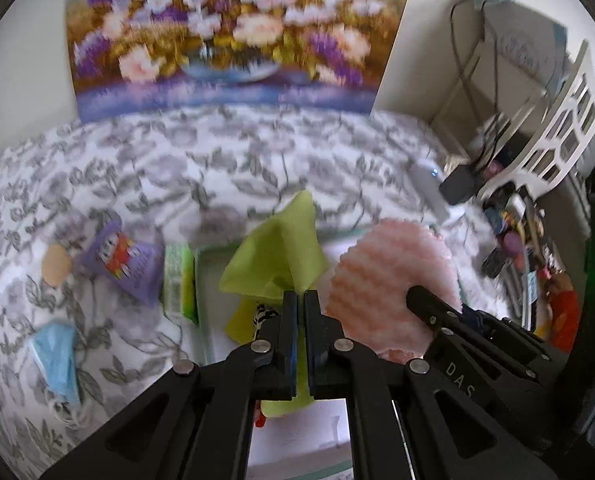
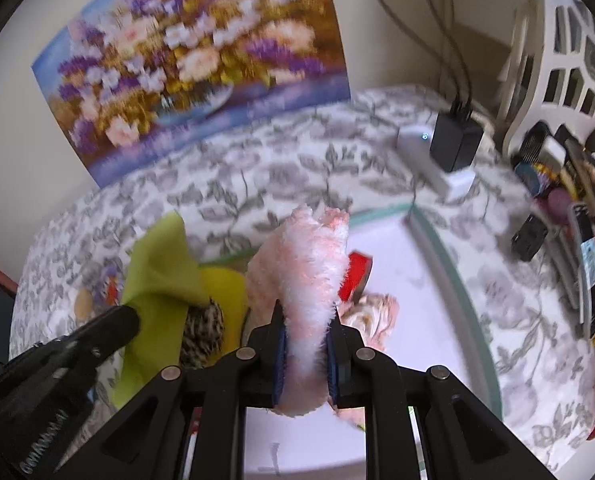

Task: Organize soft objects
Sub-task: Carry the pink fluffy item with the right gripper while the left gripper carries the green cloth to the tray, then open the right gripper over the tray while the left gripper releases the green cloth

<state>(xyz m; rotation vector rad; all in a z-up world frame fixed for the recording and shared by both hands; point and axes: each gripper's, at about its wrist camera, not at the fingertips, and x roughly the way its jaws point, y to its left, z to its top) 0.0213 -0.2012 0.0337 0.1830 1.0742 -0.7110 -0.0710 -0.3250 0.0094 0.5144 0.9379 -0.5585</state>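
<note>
Left gripper (image 1: 301, 300) clamped on thin lime-green cloth (image 1: 275, 256), right gripper (image 2: 307, 320) pinching fluffy pink fabric pad (image 2: 309, 276), both above white teal-rimmed tray (image 2: 437, 248); the 2 limp pieces could snag or drop onto floral bedspread (image 1: 177, 168).

We are seeing a flower painting (image 1: 221, 36) leaning against the wall behind the bench, a black charger (image 2: 455, 142) sitting in a white power strip (image 2: 437, 164), and a white lattice rack (image 1: 561, 136) standing at the right.
</note>
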